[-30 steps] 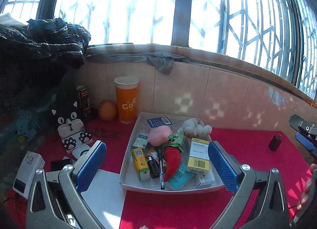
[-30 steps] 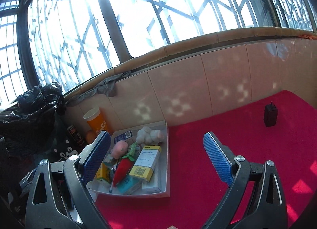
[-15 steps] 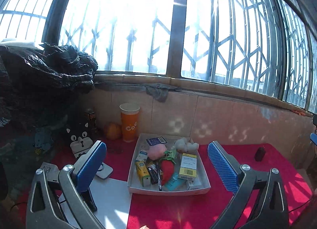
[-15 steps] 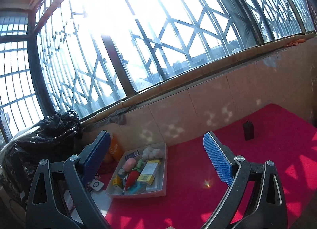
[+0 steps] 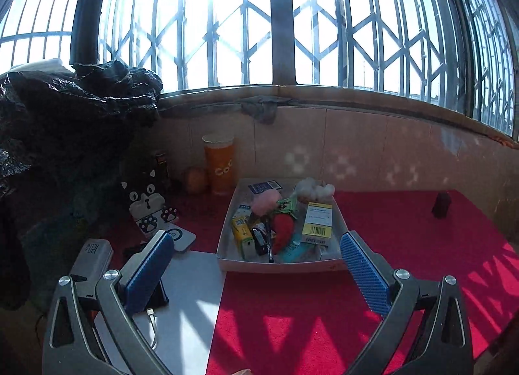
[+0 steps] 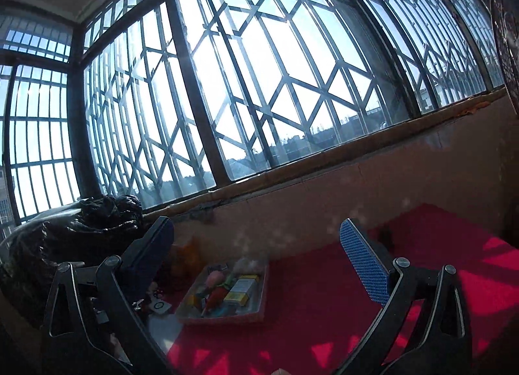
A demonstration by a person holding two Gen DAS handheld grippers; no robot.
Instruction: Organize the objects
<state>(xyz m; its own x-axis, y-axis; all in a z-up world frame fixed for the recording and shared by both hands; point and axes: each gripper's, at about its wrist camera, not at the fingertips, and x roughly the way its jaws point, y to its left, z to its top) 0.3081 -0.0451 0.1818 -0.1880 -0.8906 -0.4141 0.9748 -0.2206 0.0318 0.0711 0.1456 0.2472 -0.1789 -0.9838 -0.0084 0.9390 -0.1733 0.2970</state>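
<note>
A shallow white tray [image 5: 227, 245] on the red cloth holds several items: a red chili plush [image 5: 283, 229], a pink fluffy ball [image 5: 266, 205], a yellow-and-white box [image 5: 318, 221], a yellow carton [image 5: 240, 232], a pen [image 5: 268, 242] and a white plush [image 5: 313, 187]. My left gripper [image 5: 254, 274] is open and empty, hanging above the table in front of the tray. My right gripper [image 6: 256, 261] is open and empty, high and far back; the tray [image 6: 259, 290] shows small below it.
An orange cup [image 5: 220, 164], a round fruit [image 5: 196, 180], a can [image 5: 162, 164] and a cat-shaped stand [image 5: 150, 209] sit left of the tray. A small black object [image 5: 441, 205] stands at the far right. A white board [image 5: 191, 290] and a black bag [image 5: 65, 109] lie left.
Both grippers have pulled back and up from the tray, which looks smaller now. The right wrist view has tilted up toward the windows. Both stay open.
</note>
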